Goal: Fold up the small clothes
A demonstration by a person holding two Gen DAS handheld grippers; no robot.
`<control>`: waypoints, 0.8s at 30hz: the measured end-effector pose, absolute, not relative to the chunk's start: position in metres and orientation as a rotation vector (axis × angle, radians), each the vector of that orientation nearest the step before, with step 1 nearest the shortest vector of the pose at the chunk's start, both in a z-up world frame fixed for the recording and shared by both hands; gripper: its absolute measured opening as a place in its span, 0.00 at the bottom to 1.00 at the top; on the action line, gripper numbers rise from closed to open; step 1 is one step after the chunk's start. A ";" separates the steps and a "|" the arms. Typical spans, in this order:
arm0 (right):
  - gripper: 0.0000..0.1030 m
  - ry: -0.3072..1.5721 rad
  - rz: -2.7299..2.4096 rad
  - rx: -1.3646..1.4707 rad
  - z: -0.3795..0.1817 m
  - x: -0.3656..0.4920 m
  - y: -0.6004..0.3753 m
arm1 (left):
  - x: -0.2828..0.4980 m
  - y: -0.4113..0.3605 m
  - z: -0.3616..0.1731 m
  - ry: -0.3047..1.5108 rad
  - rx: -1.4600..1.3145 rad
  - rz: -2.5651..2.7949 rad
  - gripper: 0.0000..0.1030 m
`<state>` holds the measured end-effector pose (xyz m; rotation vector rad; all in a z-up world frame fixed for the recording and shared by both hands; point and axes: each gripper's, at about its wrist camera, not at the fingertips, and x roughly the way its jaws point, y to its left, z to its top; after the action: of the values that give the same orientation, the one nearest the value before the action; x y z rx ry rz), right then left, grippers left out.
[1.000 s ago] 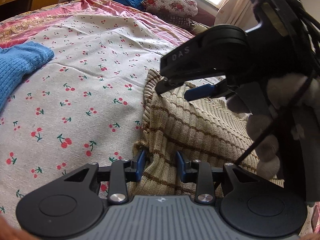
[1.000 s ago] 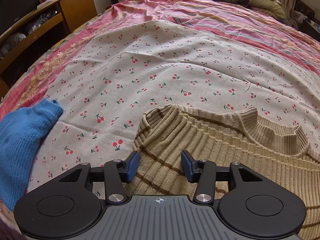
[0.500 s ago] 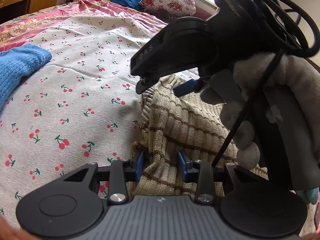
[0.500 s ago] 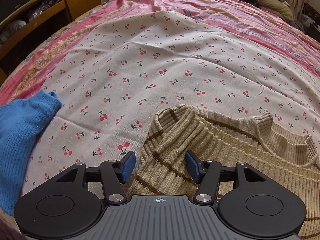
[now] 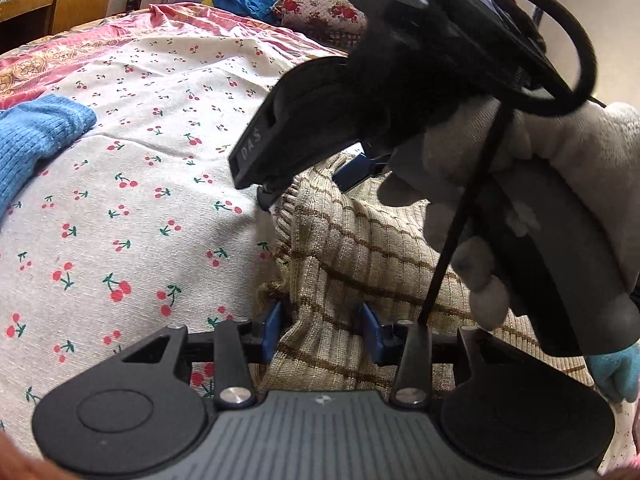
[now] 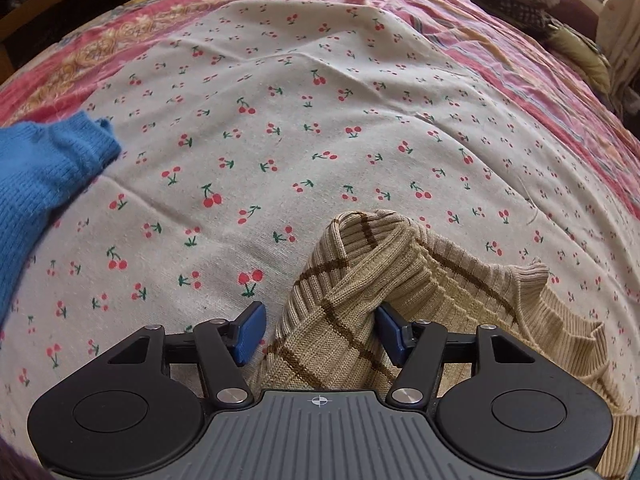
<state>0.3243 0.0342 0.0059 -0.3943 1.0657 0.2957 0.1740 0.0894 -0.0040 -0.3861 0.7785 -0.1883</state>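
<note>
Left tongs point(image 5: 320, 330): jaws opening, the beige striped sweater point(image 5: 360, 248) lies btw the pads, which stand apart from the cloth w/o pressing. Right tongs point(image 6: 318, 330) are spread too; a raised fold of the same sweater sits btw them, right pad touching the knit, left pad clear, so no real pinch. A gloved hand point(image 5: 520, 184) carries the right tool, just above the sweater.

The sweater is on the bed point(image 6: 320, 120), on the cherry-print sheet, near its front edge, bunched at one side, collar twd the right. Blue knit garment point(image 6: 44, 176) lies well apart at the left edge; whether it is folded I cannot tell.

Progress, my estimate: early. One fold is started, not flattened; rest of the folding is left.
</note>
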 end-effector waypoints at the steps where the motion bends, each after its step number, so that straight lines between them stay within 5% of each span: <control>1: 0.53 1.062 0.298 -0.403 0.006 0.323 0.034 | 0.174 0.089 -0.004 0.778 -0.386 -0.189 0.46; 15: 0.18 1.043 0.321 -0.354 0.019 0.318 0.017 | 0.172 0.096 -0.005 0.760 -0.426 -0.191 0.50; 24: 0.14 1.021 0.342 -0.260 0.037 0.314 -0.006 | 0.162 0.108 -0.001 0.702 -0.439 -0.140 0.61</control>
<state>0.3139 -0.0058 0.0366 -0.2602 1.0212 0.3422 0.1616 0.1075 -0.0013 -0.4385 0.7017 -0.1398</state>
